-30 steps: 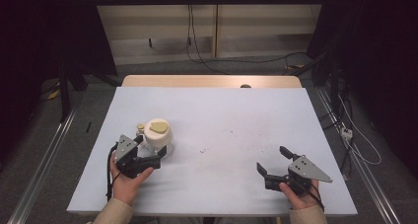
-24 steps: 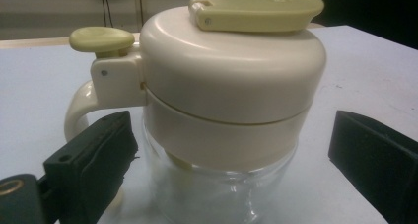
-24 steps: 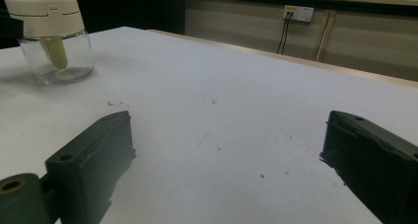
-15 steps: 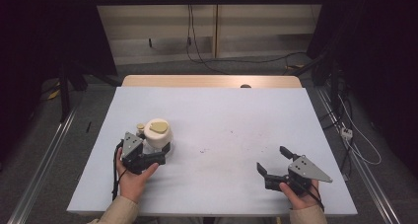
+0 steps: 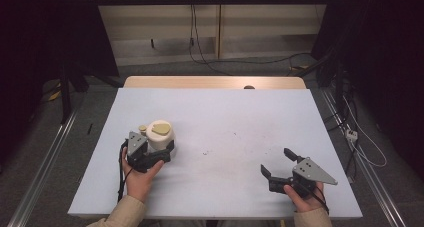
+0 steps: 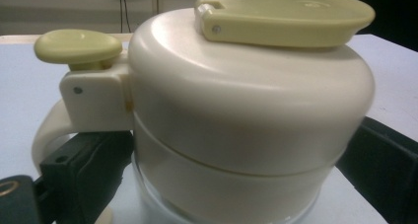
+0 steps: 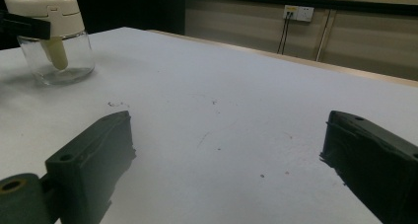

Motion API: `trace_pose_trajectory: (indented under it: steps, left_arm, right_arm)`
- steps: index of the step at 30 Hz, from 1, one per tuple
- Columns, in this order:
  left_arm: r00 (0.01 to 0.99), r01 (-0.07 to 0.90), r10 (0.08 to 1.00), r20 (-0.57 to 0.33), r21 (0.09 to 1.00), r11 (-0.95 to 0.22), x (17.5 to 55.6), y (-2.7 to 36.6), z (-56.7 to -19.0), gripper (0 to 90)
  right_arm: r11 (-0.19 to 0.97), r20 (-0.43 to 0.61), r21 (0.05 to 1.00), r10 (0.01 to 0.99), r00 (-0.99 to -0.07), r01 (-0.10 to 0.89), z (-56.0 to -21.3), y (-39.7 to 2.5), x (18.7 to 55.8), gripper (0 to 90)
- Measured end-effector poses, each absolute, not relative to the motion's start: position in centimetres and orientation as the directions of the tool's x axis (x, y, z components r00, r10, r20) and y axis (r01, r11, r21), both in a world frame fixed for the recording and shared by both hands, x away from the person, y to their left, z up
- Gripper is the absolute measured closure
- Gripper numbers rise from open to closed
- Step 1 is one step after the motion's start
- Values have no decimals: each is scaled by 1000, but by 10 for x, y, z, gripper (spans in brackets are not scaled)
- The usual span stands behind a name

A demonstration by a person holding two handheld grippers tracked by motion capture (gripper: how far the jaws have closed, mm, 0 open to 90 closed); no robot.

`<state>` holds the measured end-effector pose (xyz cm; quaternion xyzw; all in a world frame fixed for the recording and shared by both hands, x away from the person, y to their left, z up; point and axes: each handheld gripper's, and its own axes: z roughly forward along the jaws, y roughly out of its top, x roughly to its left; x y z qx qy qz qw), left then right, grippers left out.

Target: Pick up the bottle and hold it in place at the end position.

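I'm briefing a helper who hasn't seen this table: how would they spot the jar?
On the pale table, look near the person's left side. The jar stands between the left gripper jaws: clear glass below, cream lid with yellow-green flap on top.

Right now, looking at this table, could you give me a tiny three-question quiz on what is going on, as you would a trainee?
1. True or false: the left tongs have their jaws on either side of the cream-lidded clear glass jar.
2. The right tongs are: A open, B shut on a cup.
3. Fill in: the jar stands on the pale blue ___.

Key: 1 true; 2 A; 3 table.
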<state>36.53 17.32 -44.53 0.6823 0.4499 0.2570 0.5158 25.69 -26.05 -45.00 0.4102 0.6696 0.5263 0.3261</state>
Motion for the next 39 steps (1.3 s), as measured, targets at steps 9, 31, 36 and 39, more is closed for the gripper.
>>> trace_pose_trajectory:
  steps: [9, 31, 36, 39]
  left_arm:
    - [449, 350, 887, -108, 935, -63, 369, 169, -447, 29]
    - [399, 346, 911, -104, 937, -44, 376, 159, -448, 49]
    - [410, 333, 907, -97, 941, -50, 377, 160, -448, 54]
    - [412, 333, 906, -99, 942, -49, 378, 160, -448, 55]
  right_arm:
    - [110, -5, 972, 893, -451, 206, -450, -261, 257, 43]
    - [108, -4, 973, 891, -454, 204, -450, -261, 257, 43]
    - [108, -5, 974, 891, -455, 201, -449, -262, 257, 44]
    - [106, -5, 974, 892, -453, 199, -449, -262, 257, 44]
